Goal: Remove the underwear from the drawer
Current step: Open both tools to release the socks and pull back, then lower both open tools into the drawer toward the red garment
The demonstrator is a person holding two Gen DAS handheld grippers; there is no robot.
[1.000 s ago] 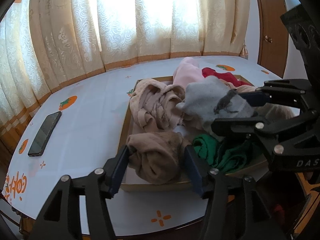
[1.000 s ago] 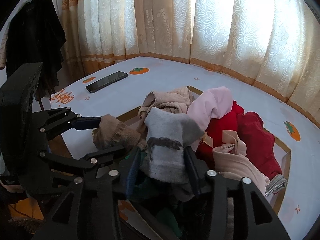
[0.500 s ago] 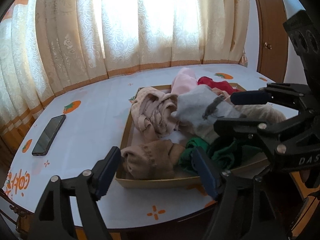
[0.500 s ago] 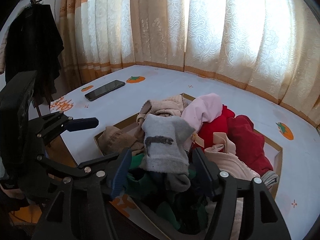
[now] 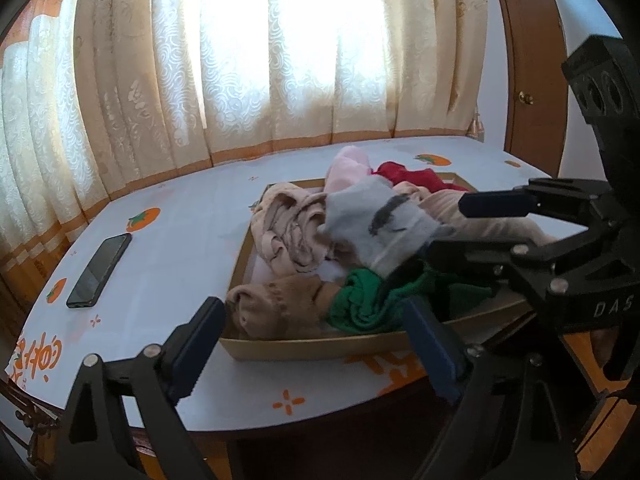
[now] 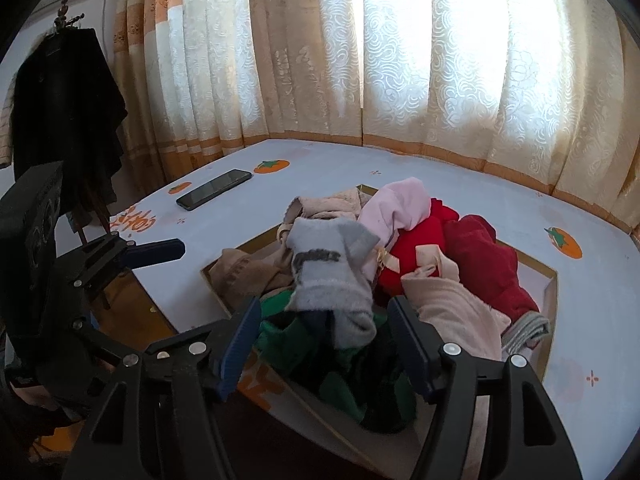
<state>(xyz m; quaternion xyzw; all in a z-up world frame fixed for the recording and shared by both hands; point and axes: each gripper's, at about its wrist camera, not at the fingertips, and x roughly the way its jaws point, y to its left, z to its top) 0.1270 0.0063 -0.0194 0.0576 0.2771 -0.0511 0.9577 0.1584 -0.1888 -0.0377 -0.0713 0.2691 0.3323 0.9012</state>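
Note:
A shallow wooden drawer (image 5: 320,347) (image 6: 549,280) sits on the table, heaped with underwear: a tan piece (image 5: 276,308) at its near left corner, a green piece (image 5: 360,304), a grey piece (image 5: 380,224) (image 6: 328,276) on top, beige, pink and red pieces (image 6: 416,248) behind. My left gripper (image 5: 316,344) is open and empty, drawn back just before the drawer's near edge by the tan piece. My right gripper (image 6: 324,340) is open and empty, just short of the grey piece; it also shows in the left wrist view (image 5: 476,224).
A black phone (image 5: 100,270) (image 6: 214,189) lies on the white tablecloth left of the drawer. Curtains hang behind the table. A dark coat (image 6: 64,112) hangs at the far left. A wooden door (image 5: 528,80) stands at the right.
Both grippers opened wider and pulled back from the drawer. The tan piece and the grey piece, which sat between the fingers, now lie free in the drawer.

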